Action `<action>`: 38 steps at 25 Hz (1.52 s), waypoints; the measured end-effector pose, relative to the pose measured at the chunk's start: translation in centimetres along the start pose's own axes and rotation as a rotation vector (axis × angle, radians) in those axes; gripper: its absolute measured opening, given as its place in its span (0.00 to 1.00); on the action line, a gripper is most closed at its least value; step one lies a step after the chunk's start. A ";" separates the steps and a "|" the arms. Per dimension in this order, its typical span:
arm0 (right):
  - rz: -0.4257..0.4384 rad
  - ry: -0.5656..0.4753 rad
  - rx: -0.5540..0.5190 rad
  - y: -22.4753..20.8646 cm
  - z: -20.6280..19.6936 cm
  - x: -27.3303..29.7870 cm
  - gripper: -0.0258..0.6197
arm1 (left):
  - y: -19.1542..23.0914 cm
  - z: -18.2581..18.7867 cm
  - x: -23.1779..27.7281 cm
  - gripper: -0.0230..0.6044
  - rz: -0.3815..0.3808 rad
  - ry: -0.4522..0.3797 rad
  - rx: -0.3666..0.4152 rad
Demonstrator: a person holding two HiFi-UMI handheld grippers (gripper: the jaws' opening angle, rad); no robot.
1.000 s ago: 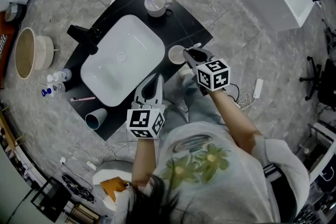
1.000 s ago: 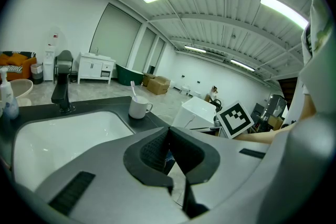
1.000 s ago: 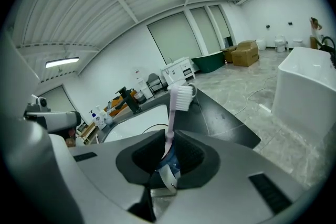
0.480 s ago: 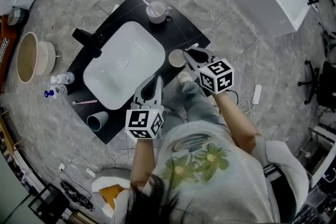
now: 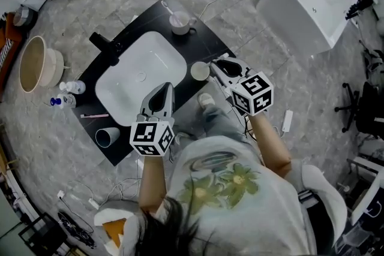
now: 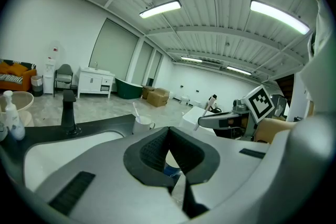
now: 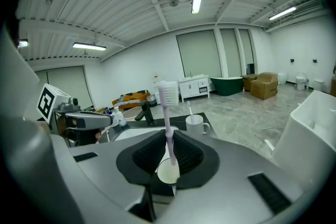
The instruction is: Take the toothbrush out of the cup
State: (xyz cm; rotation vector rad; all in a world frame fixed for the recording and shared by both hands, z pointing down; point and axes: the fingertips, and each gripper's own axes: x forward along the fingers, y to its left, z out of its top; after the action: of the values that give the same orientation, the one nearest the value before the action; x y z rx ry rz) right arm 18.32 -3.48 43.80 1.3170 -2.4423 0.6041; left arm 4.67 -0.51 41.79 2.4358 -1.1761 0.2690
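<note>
The toothbrush point(image 7: 168, 94) is being gripped upright in the clenched jaws of the right gripper point(image 7: 168, 135) just above the cup point(image 7: 168, 171), seemingly lifted clear. The left gripper point(image 6: 168, 132) is being held closed on nothing.

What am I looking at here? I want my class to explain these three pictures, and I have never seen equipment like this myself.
A person holds a hand-held gripper in each hand. One picture comes from a camera on the head, looking down; the other two cameras ride on the grippers. Below is a black counter with a white sink, a mug and a cup. The right gripper is shut on a toothbrush close to that cup. The left gripper is shut, holding nothing.
</note>
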 end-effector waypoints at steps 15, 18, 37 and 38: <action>0.000 0.095 -0.055 -3.1 -0.4 -0.3 0.15 | -0.8 0.5 1.8 0.06 0.006 -0.006 -0.005; 0.024 0.174 -0.079 -4.3 -1.4 0.6 0.15 | -0.9 0.7 3.1 0.06 0.011 -0.009 -0.011; 0.248 0.619 -0.186 -10.4 -9.8 9.2 0.15 | 1.4 -0.1 9.5 0.06 0.186 -0.011 -0.116; 0.259 0.622 -0.191 -10.3 -9.8 9.9 0.15 | 1.7 -0.2 9.6 0.06 0.196 -0.010 -0.122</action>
State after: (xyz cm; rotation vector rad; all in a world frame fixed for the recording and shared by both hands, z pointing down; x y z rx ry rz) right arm 22.39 -10.77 58.97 0.6142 -2.0853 0.6955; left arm 9.35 -8.11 45.83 2.2231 -1.3953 0.2360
